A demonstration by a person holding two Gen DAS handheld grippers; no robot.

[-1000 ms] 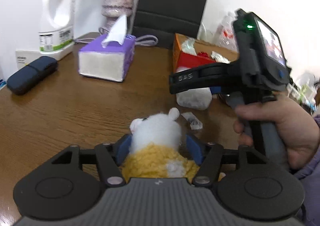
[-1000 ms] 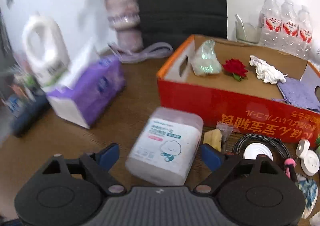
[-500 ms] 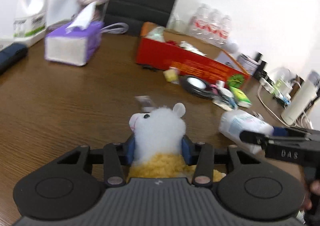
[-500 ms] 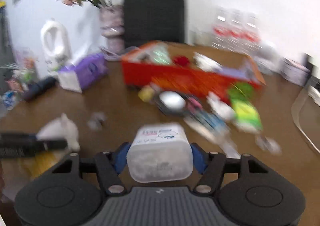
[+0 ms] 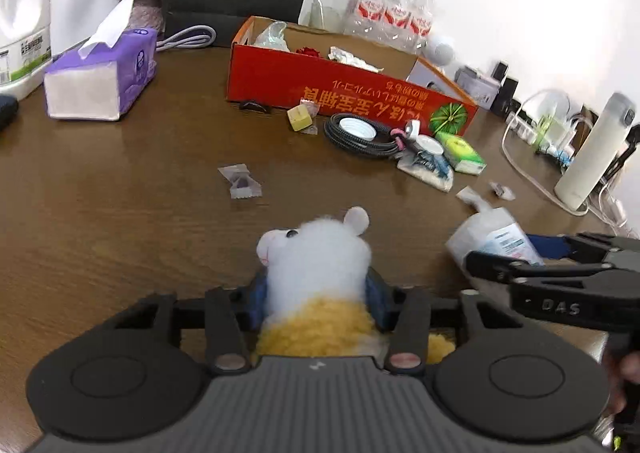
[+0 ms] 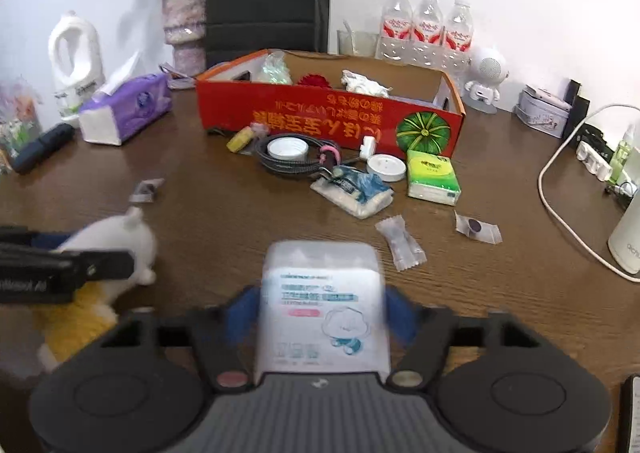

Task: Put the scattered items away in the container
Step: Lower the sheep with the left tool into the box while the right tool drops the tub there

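My left gripper (image 5: 316, 299) is shut on a white and yellow plush toy (image 5: 316, 257), held above the brown table. My right gripper (image 6: 320, 309) is shut on a clear plastic box of cotton swabs (image 6: 322, 305); the box also shows in the left wrist view (image 5: 490, 235). The plush shows at the left of the right wrist view (image 6: 116, 241). The red cardboard box (image 6: 320, 119) stands at the back of the table with a red flower, crumpled paper and a clear wrapper inside. It also shows in the left wrist view (image 5: 348, 87).
In front of the box lie a coiled black cable (image 6: 288, 161), a yellow block (image 6: 239, 141), a green tissue pack (image 6: 432, 177), a blue-white packet (image 6: 354, 193) and small sachets (image 6: 400, 243). A purple tissue box (image 6: 128, 113), detergent jug (image 6: 74, 61) and water bottles (image 6: 424, 25) stand around.
Both grippers have pulled back from the red box toward the near side of the table. The right gripper closed on the cotton swab box and lifted it. The left still holds the plush.
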